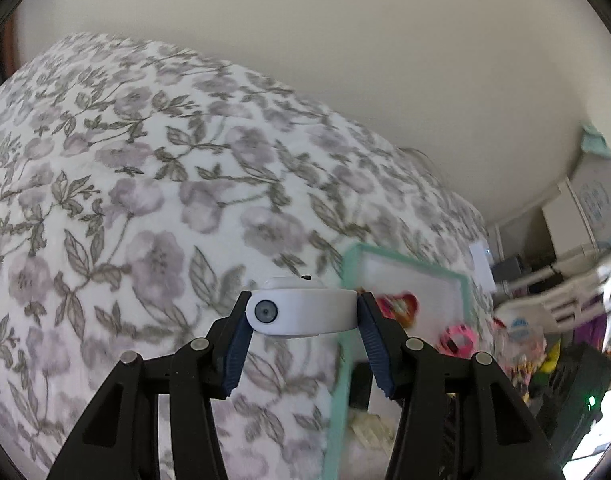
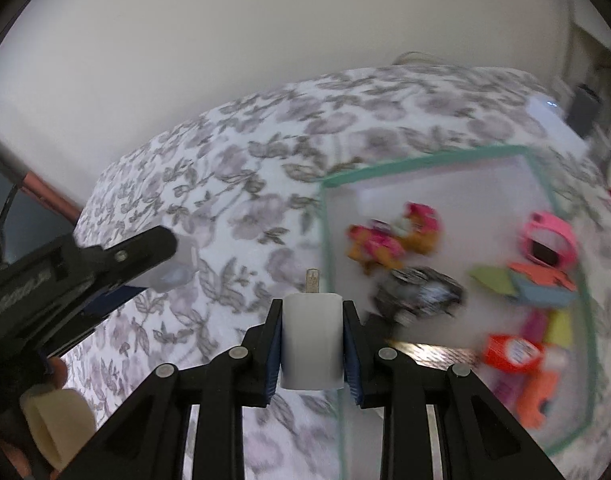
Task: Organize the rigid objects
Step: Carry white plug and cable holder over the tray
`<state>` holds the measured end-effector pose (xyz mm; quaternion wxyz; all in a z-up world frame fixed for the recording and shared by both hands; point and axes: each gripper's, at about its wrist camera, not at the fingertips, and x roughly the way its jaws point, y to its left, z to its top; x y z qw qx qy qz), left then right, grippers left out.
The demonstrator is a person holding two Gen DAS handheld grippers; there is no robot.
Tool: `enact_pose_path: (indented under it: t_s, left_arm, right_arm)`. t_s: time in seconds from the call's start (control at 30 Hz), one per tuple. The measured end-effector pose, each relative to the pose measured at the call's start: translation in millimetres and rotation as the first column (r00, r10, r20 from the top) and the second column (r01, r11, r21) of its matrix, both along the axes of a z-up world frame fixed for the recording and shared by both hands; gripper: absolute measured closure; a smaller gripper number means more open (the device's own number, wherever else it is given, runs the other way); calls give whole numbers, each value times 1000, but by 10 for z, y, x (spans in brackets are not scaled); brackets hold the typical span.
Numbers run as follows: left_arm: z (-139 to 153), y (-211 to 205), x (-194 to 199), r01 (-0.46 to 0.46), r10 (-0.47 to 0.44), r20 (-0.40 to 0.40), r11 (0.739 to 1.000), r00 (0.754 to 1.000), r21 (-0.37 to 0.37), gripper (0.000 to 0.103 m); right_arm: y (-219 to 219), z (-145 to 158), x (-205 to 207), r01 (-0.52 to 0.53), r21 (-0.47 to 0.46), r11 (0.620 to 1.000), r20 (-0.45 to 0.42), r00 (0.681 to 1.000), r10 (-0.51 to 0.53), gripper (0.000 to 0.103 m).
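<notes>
**A:** Left wrist view first: your left gripper [image 1: 303, 316] has its fingers partly closed on a white ring-shaped gadget [image 1: 301, 312] with a small lens at its left end. The pads press its two ends, and it hangs above the flowered bedspread [image 1: 145, 184], just left of the bin with the teal rim [image 1: 405, 258].

**B:** And the other hand?

**A:** Your right gripper [image 2: 312, 344] has its fingers closed narrowly on a white plug-in charger [image 2: 311, 340], metal prong pointing away from you. It sits over the near-left corner of that same bin [image 2: 425, 158].

**B:** How will those two handle?

**A:** Both look like hard plastic, light and stiff, so you need only modest pressure. The charger has flat sides, and you have it squarely across them, which should hold well. The ring is rounded and smooth, so I'd judge it likelier to swivel or slip. Holding it across its long span, as you do, seems sound. Keep the pads off the lens.

**B:** What's already in the bin?

**A:** Blurred, but I make out pink-and-orange toys [image 2: 393, 236], a dark toy car [image 2: 421, 292], a pink watch-like thing [image 2: 549, 240] and an orange bottle [image 2: 513, 354]. The far-left part of the floor looks free, so you have room to set both pieces down.
</notes>
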<state>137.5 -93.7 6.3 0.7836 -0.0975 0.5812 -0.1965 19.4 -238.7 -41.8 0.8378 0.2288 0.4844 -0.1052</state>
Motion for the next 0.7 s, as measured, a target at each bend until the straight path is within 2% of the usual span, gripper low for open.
enact_pose_path:
  t_s: [0.17, 0.4, 0.7]
  left_arm:
    - [35, -224, -336, 80, -80, -16, 997, 997, -21, 49]
    - [-41, -578, -748, 191, -190, -58, 982, 980, 9, 49]
    - [-205, -798, -1091, 261, -259, -154, 965, 953, -6, 49]
  right_arm:
    - [-228, 6, -359, 66, -20, 998, -32, 997, -67, 74]
    - [-491, -23, -732, 143, -58, 988, -64, 987, -146, 74]
    - [-638, -254, -1008, 185, -48, 982, -133, 973, -190, 74]
